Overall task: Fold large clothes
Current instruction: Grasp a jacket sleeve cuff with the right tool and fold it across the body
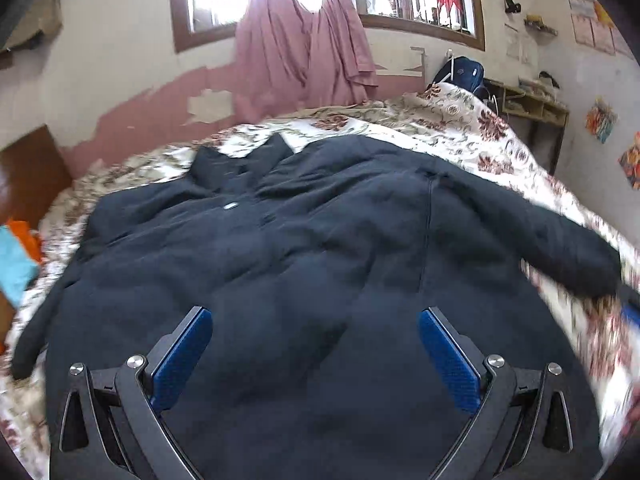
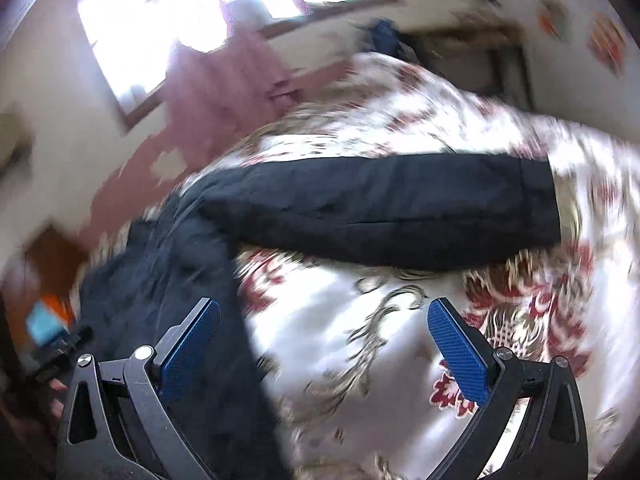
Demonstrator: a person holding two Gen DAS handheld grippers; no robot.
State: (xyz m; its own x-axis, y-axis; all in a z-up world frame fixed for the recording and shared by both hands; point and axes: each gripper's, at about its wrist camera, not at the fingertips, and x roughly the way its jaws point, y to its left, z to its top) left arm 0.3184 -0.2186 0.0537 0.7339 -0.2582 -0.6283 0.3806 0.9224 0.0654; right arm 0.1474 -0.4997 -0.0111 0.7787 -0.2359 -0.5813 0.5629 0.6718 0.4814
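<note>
A large dark navy jacket (image 1: pixel 312 248) lies spread flat on a bed with a floral cover (image 1: pixel 460 128), collar toward the far wall and both sleeves stretched outward. My left gripper (image 1: pixel 316 344) is open and empty, hovering over the jacket's lower body. In the blurred right wrist view the jacket's right sleeve (image 2: pixel 392 208) lies across the floral cover (image 2: pixel 520 304), cuff to the right. My right gripper (image 2: pixel 324 340) is open and empty, above the bed just beside the jacket's side edge (image 2: pixel 176 264), with the sleeve beyond its fingertips.
Pink curtains (image 1: pixel 304 52) hang at a window behind the bed. A blue backpack (image 1: pixel 460 72) and a wooden shelf (image 1: pixel 532 104) stand at the far right corner. Orange and turquoise cloth (image 1: pixel 16 256) lies at the left, by a wooden headboard (image 1: pixel 28 176).
</note>
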